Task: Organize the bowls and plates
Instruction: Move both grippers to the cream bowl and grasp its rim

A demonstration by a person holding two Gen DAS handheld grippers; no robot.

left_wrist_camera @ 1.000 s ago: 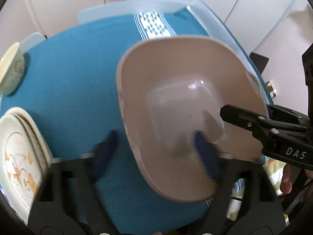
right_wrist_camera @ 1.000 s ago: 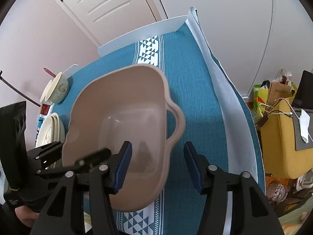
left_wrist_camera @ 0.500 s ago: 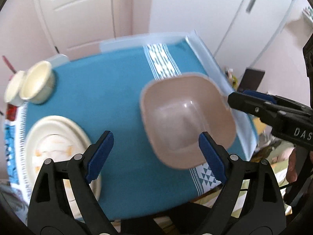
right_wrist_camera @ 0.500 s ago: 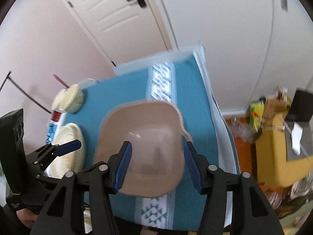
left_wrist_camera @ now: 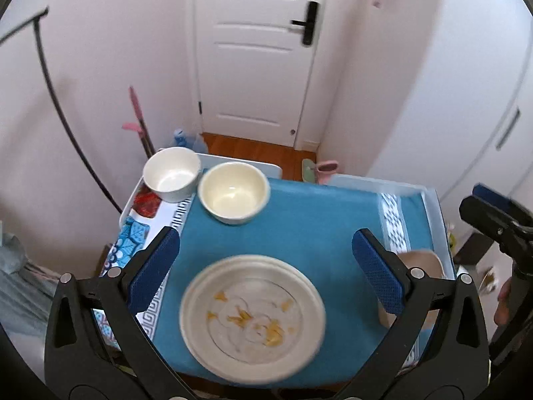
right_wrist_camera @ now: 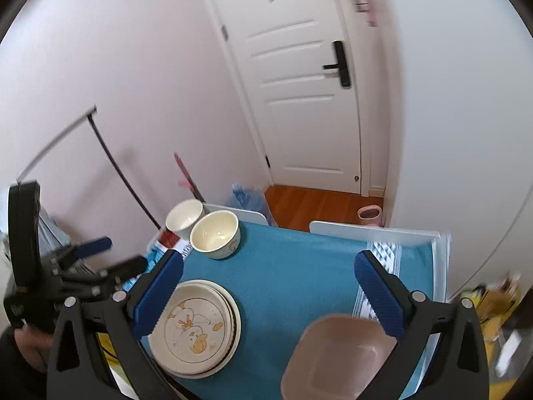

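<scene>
Both grippers hang high above a small table under a blue cloth (left_wrist_camera: 309, 223). My left gripper (left_wrist_camera: 266, 270) is opening wide with nothing between its pads; a stack of cream plates (left_wrist_camera: 253, 320) with a yellow duck print lies below it. My right gripper (right_wrist_camera: 269, 296) is also opening, empty, above the cloth (right_wrist_camera: 293, 266). The beige square basin (right_wrist_camera: 336, 360) rests on the cloth at the near right corner, partly behind the right finger. The plates (right_wrist_camera: 196, 330) lie at the near left. A cream bowl (left_wrist_camera: 233, 193) and a white bowl (left_wrist_camera: 171, 173) stand at the far left.
A white door (left_wrist_camera: 256, 53) and wooden floor (right_wrist_camera: 316, 203) lie beyond the table. Walls close in left and right. A pink broom handle (left_wrist_camera: 138, 113) and a black rail (left_wrist_camera: 56, 76) lean at the far left. A yellow bag (right_wrist_camera: 499, 303) sits on the floor at right.
Both grippers let go of the beige basin, rose well above the table and opened wider. The basin stays on the cloth; plates and bowls have come into view.
</scene>
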